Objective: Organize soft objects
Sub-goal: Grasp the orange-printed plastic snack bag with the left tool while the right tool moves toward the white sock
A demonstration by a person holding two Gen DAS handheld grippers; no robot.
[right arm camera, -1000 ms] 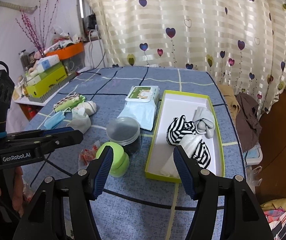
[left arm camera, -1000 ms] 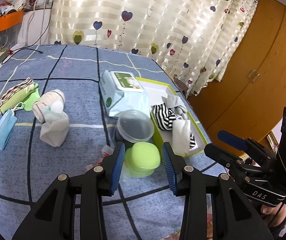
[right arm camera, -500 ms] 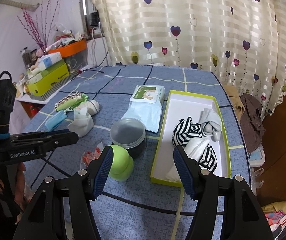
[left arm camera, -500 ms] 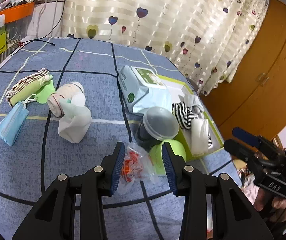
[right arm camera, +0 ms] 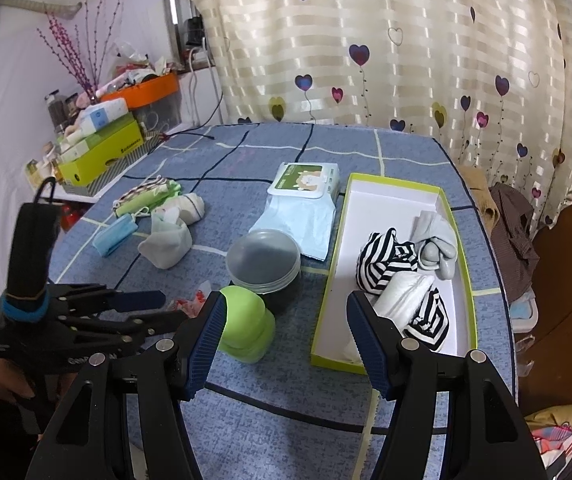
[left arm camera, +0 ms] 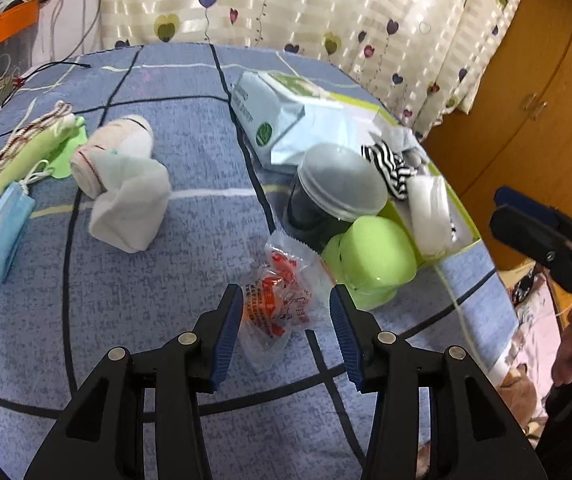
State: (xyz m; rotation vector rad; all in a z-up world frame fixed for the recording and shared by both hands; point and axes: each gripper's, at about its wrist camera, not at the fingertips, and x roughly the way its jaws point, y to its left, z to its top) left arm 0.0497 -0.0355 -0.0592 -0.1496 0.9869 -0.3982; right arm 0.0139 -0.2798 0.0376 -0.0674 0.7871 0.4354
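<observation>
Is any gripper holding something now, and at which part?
Nothing is held. The left gripper is open around the snack packet; the right gripper is open, empty.

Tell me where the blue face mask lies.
In the left wrist view, the blue face mask lies far left on the bedspread, beside the green cloth.

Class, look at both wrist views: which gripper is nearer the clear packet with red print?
Left. The left gripper is open right at the packet; the right gripper hangs farther off, toward the tray.

The dark jar (left arm camera: 309, 216) is partly hidden behind the green container (left arm camera: 369, 252); the packet's (left arm camera: 278, 300) print is unreadable.
</observation>
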